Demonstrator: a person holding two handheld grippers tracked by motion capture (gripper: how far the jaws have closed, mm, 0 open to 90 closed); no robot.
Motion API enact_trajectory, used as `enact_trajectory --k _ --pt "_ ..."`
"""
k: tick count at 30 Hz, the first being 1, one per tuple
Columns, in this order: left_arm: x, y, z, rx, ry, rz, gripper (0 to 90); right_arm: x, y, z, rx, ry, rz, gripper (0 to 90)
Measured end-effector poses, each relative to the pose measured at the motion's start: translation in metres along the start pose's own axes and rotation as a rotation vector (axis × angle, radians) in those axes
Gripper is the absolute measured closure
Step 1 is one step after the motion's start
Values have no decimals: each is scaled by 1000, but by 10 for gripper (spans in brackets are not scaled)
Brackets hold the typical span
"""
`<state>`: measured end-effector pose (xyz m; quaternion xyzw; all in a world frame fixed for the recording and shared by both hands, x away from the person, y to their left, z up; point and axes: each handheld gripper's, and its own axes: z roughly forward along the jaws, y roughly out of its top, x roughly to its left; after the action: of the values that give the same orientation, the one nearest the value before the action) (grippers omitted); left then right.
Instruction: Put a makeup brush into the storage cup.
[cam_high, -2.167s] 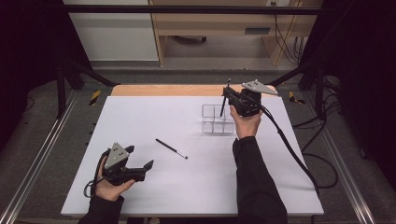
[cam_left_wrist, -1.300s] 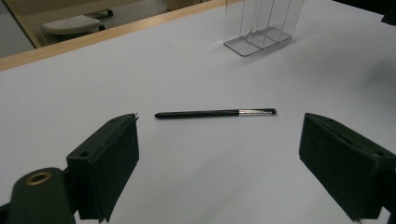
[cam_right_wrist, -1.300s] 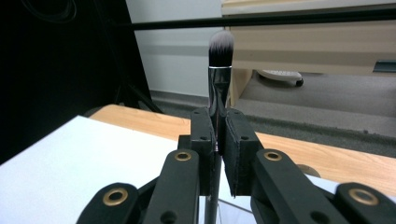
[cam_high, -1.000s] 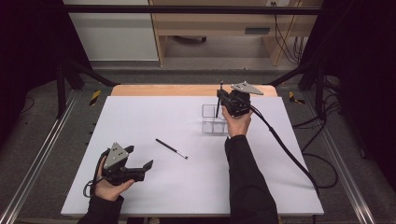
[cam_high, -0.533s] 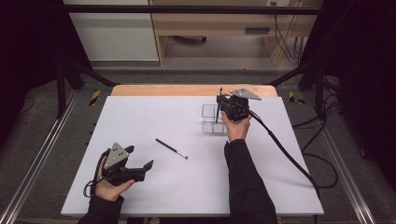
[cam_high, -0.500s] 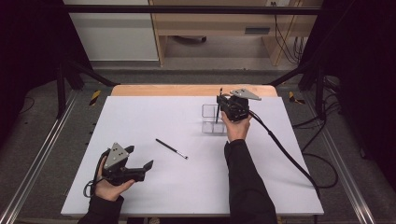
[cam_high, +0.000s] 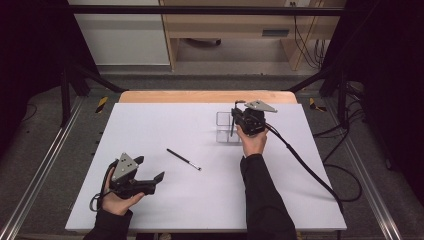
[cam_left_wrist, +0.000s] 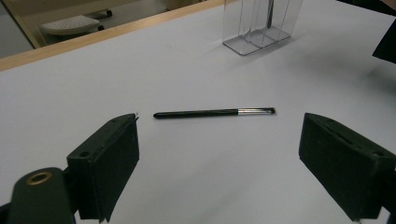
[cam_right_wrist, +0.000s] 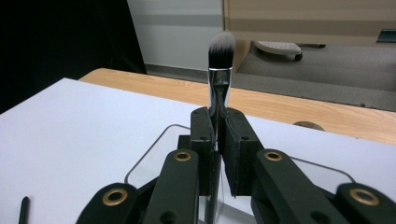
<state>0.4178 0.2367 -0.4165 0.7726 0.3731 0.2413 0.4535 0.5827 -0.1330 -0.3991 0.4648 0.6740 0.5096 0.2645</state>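
One makeup brush (cam_right_wrist: 218, 84) upright, bristles up

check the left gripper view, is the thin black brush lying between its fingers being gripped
No, the left gripper has its fingers spread wide apart, and the thin black brush lies untouched on the white table beyond them.

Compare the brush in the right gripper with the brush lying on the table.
The held brush stands upright, bristles up, clamped in the right gripper above the clear organiser; the loose brush lies flat on the white table, untouched. The held brush has a broad, white-tipped head; the loose brush ends in a thin, dark tip. Both have silver ferrules.
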Motion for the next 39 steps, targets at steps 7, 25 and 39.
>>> enact_trajectory --k 7,25,39 --pt "-1 0 1 3 -1 2 115 0 -6 -4 23 10 -9 834" --pt "-1 0 1 7 -3 6 115 4 -6 -53 47 71 -66 486" --pt "-2 0 2 9 -8 8 114 4 -26 -97 33 162 -90 274"
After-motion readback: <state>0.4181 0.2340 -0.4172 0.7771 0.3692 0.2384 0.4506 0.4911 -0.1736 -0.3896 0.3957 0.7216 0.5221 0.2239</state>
